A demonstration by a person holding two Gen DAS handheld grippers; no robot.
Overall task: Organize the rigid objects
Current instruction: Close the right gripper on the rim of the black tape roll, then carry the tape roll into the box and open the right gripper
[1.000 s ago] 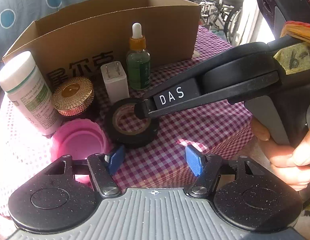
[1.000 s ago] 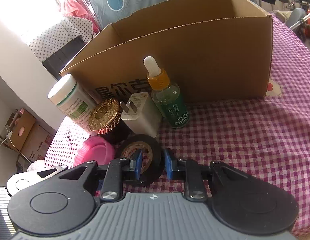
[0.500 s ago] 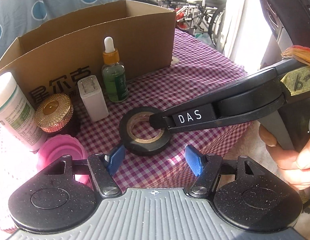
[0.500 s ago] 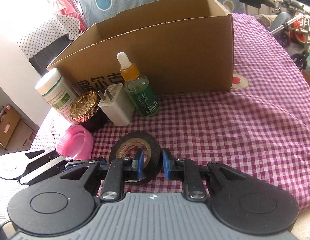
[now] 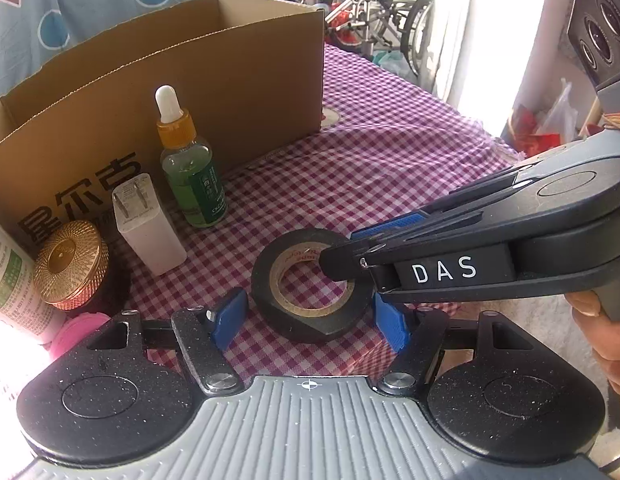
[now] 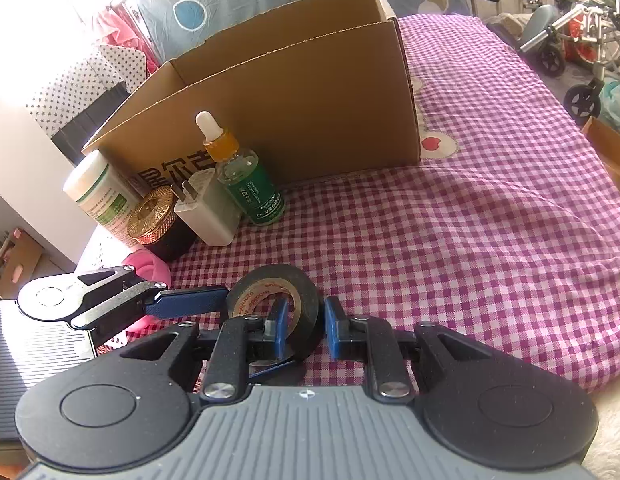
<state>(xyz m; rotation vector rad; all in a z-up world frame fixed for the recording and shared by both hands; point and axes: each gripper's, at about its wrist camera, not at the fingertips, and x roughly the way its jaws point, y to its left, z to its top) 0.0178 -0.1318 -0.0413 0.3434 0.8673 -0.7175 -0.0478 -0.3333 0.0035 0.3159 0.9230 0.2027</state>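
Note:
A black tape roll (image 5: pixel 301 322) lies on the purple checked cloth (image 5: pixel 390 160), apart from the other items. My right gripper (image 6: pixel 303 322) is shut on the roll's wall (image 6: pixel 305 284), one pad inside the hole and one outside; in the left wrist view it reaches in from the right (image 5: pixel 338 260). My left gripper (image 5: pixel 310 316) is open and its jaws are opening, with the roll between its blue pads; whether they touch it I cannot tell. One left finger (image 6: pixel 185 304) shows beside the roll. The open cardboard box (image 5: pixel 229 80) stands behind.
In front of the box stand a green dropper bottle (image 5: pixel 191 176), a white plug charger (image 5: pixel 147 224), a gold-lidded jar (image 5: pixel 69 264) and a white bottle (image 5: pixel 9 280). A pink lid (image 5: pixel 73 336) lies nearest me. A hand (image 5: pixel 606 320) holds the right gripper. Wheelchairs (image 6: pixel 570 32) stand beyond.
The right gripper has dragged the tape roll away from the row of items, toward the front right. The roll now sits between the left gripper's pads.

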